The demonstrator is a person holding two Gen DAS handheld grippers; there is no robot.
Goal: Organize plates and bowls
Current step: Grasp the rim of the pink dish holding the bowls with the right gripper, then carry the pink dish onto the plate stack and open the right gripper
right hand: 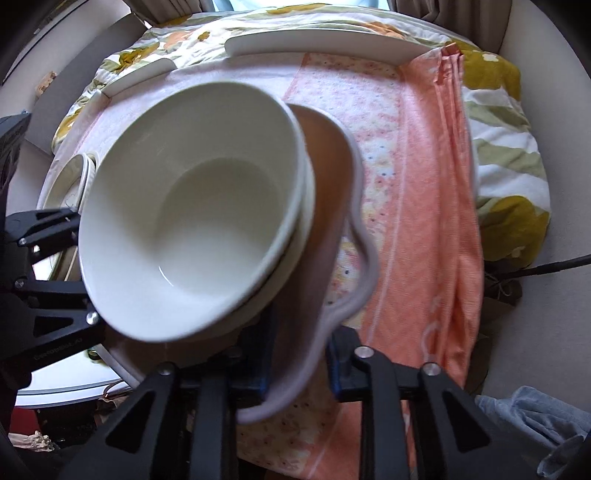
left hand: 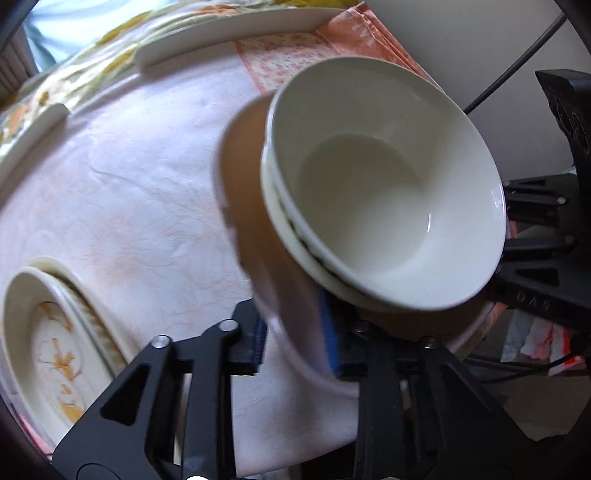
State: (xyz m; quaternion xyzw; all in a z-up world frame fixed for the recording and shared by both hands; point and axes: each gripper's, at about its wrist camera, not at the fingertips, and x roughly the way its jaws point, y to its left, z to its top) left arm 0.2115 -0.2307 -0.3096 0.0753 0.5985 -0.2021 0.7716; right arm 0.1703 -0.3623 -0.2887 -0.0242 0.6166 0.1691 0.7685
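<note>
A brown bowl with a wavy white rim (left hand: 251, 206) is held between both grippers, lifted above the table. Inside it sits a stack of white bowls (left hand: 384, 192). My left gripper (left hand: 297, 343) is shut on the brown bowl's rim on one side. My right gripper (right hand: 299, 365) is shut on the opposite rim (right hand: 354, 206). The white bowls (right hand: 192, 206) fill the middle of the right wrist view. Each gripper shows at the edge of the other's view.
A stack of patterned plates (left hand: 48, 354) lies at the lower left on the white cloth (left hand: 140, 192). Long white plates (left hand: 236, 33) lie at the far side. An orange towel (right hand: 424, 184) covers the right part of the table. A floral cloth (right hand: 502, 155) hangs over the edge.
</note>
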